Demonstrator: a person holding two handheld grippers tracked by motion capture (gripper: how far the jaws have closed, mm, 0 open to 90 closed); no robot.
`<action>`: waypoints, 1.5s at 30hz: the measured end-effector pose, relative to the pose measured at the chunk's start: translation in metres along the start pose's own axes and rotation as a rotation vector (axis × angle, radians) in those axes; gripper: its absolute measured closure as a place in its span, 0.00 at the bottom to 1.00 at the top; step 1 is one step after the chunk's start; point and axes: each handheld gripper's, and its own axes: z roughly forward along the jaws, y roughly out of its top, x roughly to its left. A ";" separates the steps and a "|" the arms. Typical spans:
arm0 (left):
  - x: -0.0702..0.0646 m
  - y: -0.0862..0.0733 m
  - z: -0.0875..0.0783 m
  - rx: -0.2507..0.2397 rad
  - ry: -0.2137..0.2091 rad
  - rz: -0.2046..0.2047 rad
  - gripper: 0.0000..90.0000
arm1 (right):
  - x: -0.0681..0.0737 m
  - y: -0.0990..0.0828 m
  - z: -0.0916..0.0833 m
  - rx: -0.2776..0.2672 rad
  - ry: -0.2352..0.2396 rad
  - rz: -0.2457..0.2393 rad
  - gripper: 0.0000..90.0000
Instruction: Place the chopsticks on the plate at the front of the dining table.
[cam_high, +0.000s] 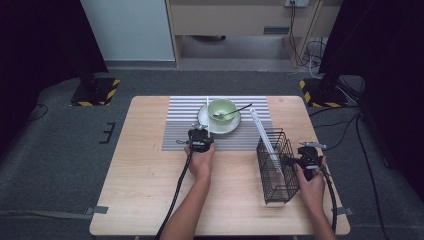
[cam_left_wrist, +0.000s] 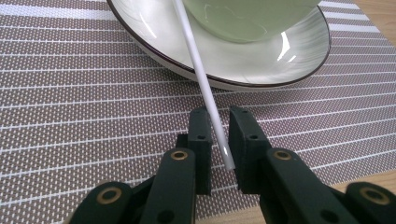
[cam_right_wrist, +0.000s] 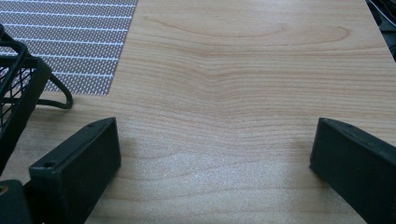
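A thin white chopstick (cam_left_wrist: 198, 56) leans over the rim of a pale plate (cam_left_wrist: 261, 65), its near end down at the striped placemat (cam_left_wrist: 70, 107). My left gripper (cam_left_wrist: 219, 113) stands just before the plate with its jaws closed narrowly on that near end. A green bowl (cam_high: 221, 108) with a dark spoon (cam_high: 236, 110) sits on the plate (cam_high: 204, 121). The left gripper (cam_high: 201, 131) shows at the plate's front left. My right gripper (cam_right_wrist: 212, 140) is wide open over bare wood, nothing between its jaws; it (cam_high: 306, 151) stands just right of a black wire basket (cam_high: 277, 167).
A second white chopstick (cam_high: 263, 136) slants from the placemat (cam_high: 180, 125) into the basket. The basket's corner (cam_right_wrist: 16, 88) shows at the left of the right gripper view. Bare wooden tabletop (cam_high: 145, 175) lies left and in front of the left hand.
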 end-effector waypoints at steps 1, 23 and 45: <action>0.000 0.000 0.000 0.000 -0.001 -0.001 0.88 | 0.000 0.000 0.000 0.000 0.000 0.000 0.02; -0.003 0.003 -0.010 -0.035 0.039 0.029 0.62 | 0.000 0.000 0.000 0.000 0.000 0.000 0.02; -0.016 0.009 -0.054 -0.087 -0.045 0.149 0.33 | -0.001 0.000 0.000 0.002 0.010 -0.004 0.01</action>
